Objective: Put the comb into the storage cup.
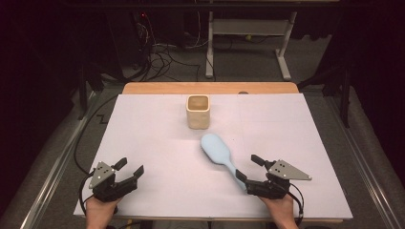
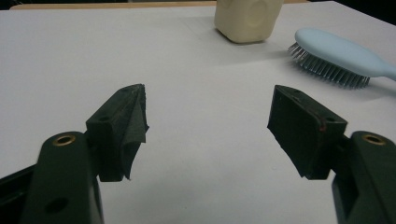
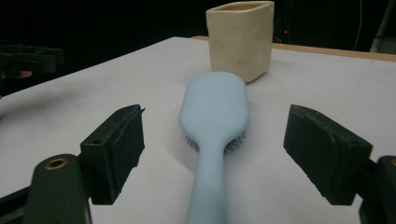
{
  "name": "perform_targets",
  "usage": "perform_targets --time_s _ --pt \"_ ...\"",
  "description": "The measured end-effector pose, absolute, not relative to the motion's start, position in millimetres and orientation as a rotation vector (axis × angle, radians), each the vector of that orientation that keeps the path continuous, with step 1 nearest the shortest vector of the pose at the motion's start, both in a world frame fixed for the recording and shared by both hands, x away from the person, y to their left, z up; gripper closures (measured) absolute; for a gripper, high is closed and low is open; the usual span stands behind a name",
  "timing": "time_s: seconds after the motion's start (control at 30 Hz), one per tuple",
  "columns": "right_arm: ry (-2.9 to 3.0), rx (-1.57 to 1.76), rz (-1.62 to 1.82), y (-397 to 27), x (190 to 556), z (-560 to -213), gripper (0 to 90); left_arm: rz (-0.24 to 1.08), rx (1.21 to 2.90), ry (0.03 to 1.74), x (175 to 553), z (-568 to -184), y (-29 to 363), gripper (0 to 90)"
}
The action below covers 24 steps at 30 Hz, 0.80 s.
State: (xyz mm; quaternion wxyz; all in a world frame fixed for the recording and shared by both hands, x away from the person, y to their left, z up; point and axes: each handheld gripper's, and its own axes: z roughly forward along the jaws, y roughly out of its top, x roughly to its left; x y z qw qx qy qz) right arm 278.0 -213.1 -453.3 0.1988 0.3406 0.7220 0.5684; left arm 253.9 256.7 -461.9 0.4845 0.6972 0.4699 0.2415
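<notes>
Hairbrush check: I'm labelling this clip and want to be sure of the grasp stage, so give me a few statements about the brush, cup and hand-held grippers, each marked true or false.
1. The brush lies bristles down on the table. True.
2. The right hand-held gripper is shut on the handle. False: its jaws stand open on either side of the handle, not touching it.
3. The cup stands upright beyond the brush head. True.
4. The left hand-held gripper holds the cup. False: it is open with nothing between its jaws, and the cup stands far ahead of it.
5. The brush rests inside the cup. False: it lies on the table beside it.

Hairbrush [image 1: 217,149] just before cup [image 1: 197,111], bristles down on table [image 1: 157,143].
</notes>
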Motion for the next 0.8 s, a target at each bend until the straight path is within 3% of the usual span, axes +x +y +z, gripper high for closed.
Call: perform_targets --time_s 0.8 --pt "2.161 0.984 1.593 -190 284 -444 23.7 0.586 1.694 1.147 254 -462 257 28.8"
